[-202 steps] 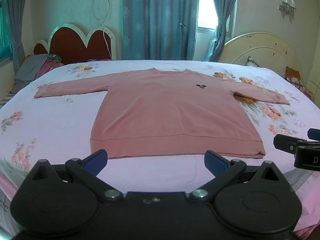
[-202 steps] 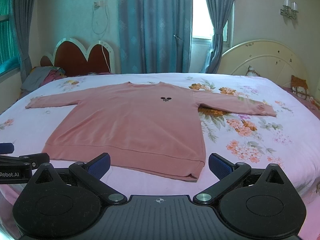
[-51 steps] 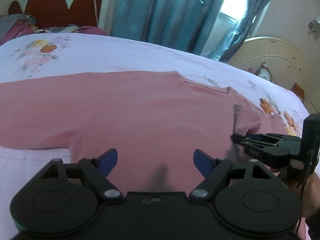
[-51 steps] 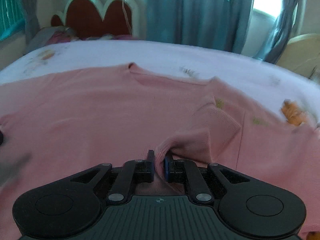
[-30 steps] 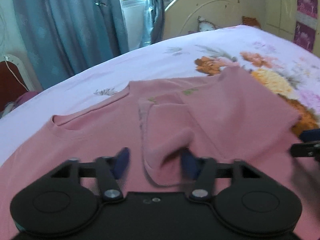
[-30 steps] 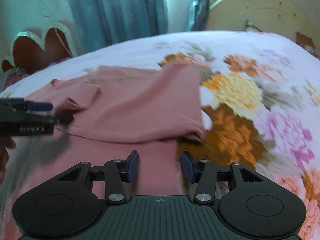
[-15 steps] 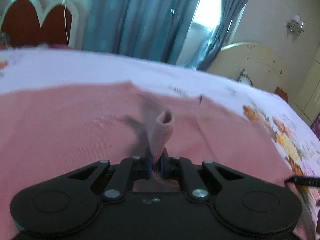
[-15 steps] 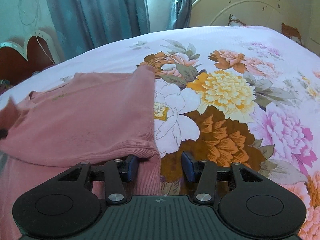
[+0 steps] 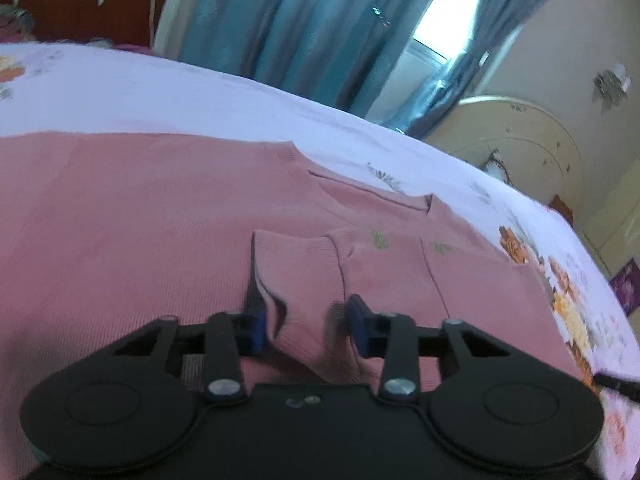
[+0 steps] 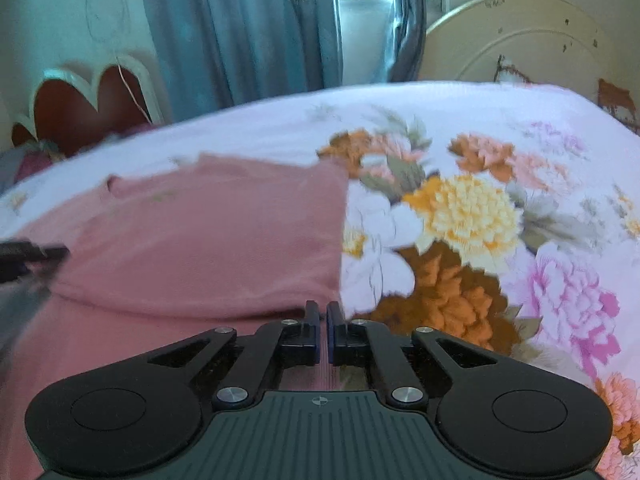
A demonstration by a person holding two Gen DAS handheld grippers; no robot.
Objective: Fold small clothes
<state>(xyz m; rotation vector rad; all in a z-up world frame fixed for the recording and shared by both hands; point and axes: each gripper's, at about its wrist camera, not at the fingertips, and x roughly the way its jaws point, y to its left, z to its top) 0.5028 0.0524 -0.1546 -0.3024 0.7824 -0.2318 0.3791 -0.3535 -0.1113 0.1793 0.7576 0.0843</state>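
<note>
A pink sweater (image 9: pixel 140 220) lies face-down on the floral bed sheet (image 9: pixel 160 96), its right sleeve folded across the back. The sleeve's cuff (image 9: pixel 300 272) rests flat on the body, between the blue pads of my left gripper (image 9: pixel 308 330). Those jaws are opening and no longer pinch the cuff. In the right wrist view the sweater (image 10: pixel 220 232) ends in a straight folded side edge. My right gripper (image 10: pixel 323 320) is shut on the near end of that edge, with pink cloth under the fingers. The left gripper's dark tip (image 10: pixel 36 254) shows at the far left.
Flowered sheet (image 10: pixel 480 208) spreads to the right of the sweater. A red scalloped headboard (image 9: pixel 80 4) and blue curtains (image 9: pixel 300 20) stand behind the bed. A cream round headboard (image 9: pixel 532 148) is at the far right. The right gripper's tip (image 9: pixel 616 384) pokes in at the left view's edge.
My left jaws, shut on the raised cuff half a second ago, have parted and the cuff now lies flat. My right jaws have closed on the sweater's folded side edge.
</note>
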